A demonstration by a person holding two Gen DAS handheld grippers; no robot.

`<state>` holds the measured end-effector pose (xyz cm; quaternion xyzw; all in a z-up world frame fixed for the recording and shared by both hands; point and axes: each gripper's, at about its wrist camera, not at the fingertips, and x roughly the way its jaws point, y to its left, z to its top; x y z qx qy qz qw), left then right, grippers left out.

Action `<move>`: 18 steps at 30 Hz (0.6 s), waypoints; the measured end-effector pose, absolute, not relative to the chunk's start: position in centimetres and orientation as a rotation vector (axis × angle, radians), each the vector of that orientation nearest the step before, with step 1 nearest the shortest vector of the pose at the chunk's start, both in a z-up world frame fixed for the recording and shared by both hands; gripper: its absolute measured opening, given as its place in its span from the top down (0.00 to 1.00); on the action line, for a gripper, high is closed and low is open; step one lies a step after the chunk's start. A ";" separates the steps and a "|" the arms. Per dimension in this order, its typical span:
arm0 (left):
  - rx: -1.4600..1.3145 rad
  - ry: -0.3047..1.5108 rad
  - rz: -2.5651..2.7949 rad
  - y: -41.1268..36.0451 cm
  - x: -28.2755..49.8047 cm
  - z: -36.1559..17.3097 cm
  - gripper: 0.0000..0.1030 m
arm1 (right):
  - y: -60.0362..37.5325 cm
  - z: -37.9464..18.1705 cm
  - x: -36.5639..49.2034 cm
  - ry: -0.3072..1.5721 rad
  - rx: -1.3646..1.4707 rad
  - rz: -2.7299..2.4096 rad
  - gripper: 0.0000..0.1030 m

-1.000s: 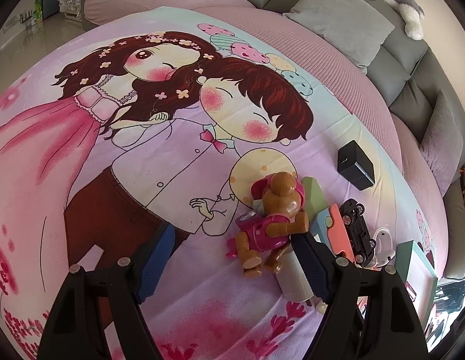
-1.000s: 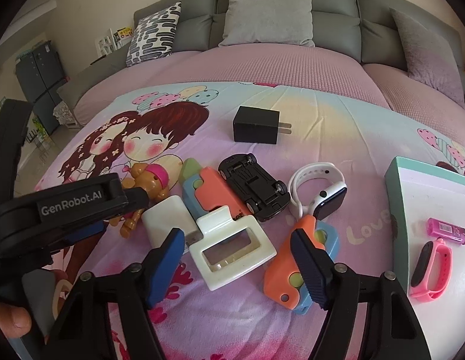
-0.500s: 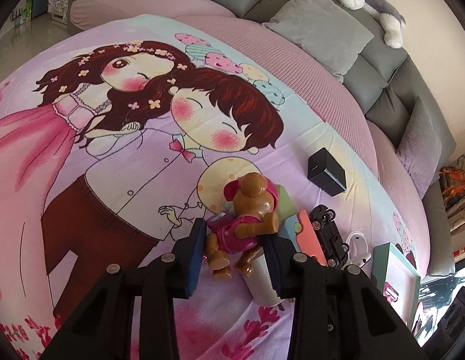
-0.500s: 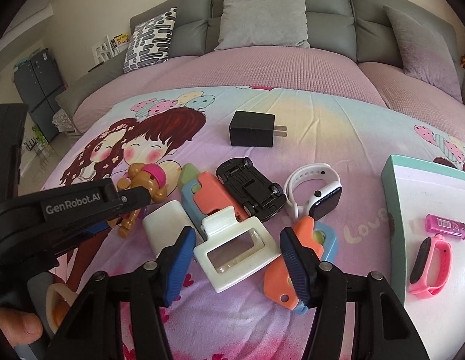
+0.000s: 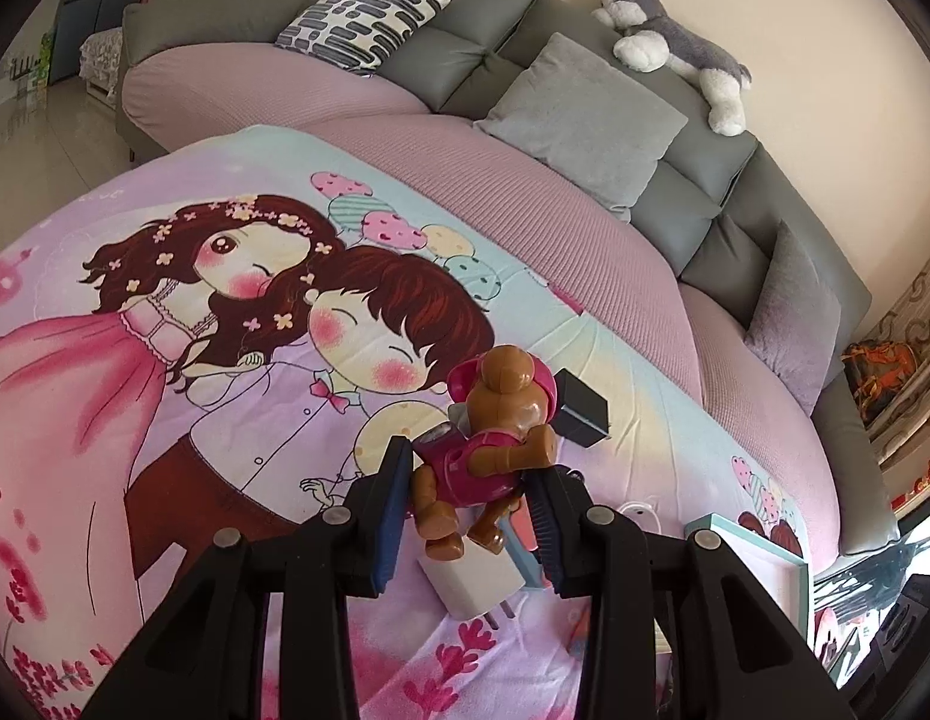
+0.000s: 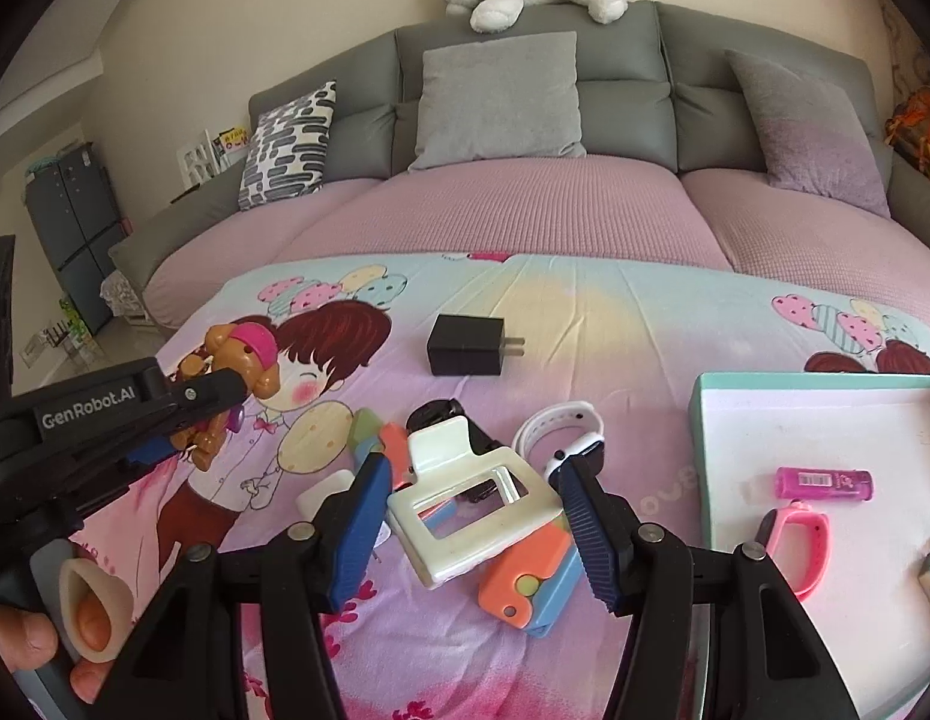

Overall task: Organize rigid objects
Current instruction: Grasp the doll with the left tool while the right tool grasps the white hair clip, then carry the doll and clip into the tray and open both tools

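My left gripper (image 5: 471, 510) is shut on a brown toy dog in a pink outfit (image 5: 495, 420) and holds it off the cartoon bedspread. The right wrist view shows the same toy dog (image 6: 243, 354) raised at the left in the left gripper (image 6: 207, 408). My right gripper (image 6: 474, 480) is shut on a cream hair claw clip (image 6: 471, 504), tilted and raised above the pile of things. The clip hides most of a black toy car (image 6: 435, 414).
A teal-rimmed white tray (image 6: 705, 420) at the right holds a pink tube (image 6: 825, 483) and a pink wristband (image 6: 807, 540). On the spread lie a black charger (image 6: 465, 345), a white smartwatch (image 6: 561, 426), an orange-and-blue toy (image 6: 525, 582) and a white charger (image 5: 471, 582). A grey sofa with cushions stands behind.
Both grippers went from open to shut, the left on the toy dog and the right on the hair clip. Both then rose, lifting their objects off the bedspread.
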<state>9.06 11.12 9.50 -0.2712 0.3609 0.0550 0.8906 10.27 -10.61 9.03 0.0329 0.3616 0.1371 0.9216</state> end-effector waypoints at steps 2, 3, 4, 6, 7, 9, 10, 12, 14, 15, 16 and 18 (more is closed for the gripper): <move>-0.550 0.734 0.092 10.4 9.0 10.3 0.62 | -11.6 9.6 10.1 0.726 0.071 0.251 0.41; -0.542 0.729 0.077 9.9 9.0 10.6 0.62 | -12.3 9.9 10.1 0.718 0.071 0.234 0.41; -0.533 0.725 0.062 9.4 9.0 10.9 0.62 | -12.9 10.1 10.0 0.711 0.070 0.214 0.41; -0.513 0.721 0.034 8.3 9.2 11.4 0.62 | -14.3 10.5 10.1 0.700 0.067 0.169 0.41; -0.503 0.722 0.021 7.6 9.3 11.6 0.62 | -15.2 10.7 10.1 0.696 0.065 0.144 0.41; -0.478 0.730 -0.004 6.3 9.6 11.8 0.62 | -16.9 10.8 10.2 0.699 0.068 0.092 0.41; -0.464 0.734 -0.016 5.6 9.7 11.9 0.62 | -17.7 10.8 10.2 0.705 0.071 0.069 0.41; -0.432 0.740 -0.041 4.0 10.0 12.1 0.62 | -19.5 10.6 10.3 0.716 0.082 0.026 0.41; -0.397 0.740 -0.073 2.2 10.2 12.4 0.62 | -21.1 10.4 10.4 0.729 0.093 -0.016 0.41; -0.380 0.742 -0.090 1.3 10.3 12.4 0.62 | -22.0 10.3 10.4 0.735 0.100 -0.039 0.41; -0.365 0.745 -0.109 0.3 10.5 12.4 0.62 | -22.9 10.2 10.4 0.741 0.108 -0.061 0.41; -0.337 0.749 -0.150 -1.6 10.9 12.2 0.62 | -24.7 9.9 10.2 0.753 0.135 -0.101 0.40</move>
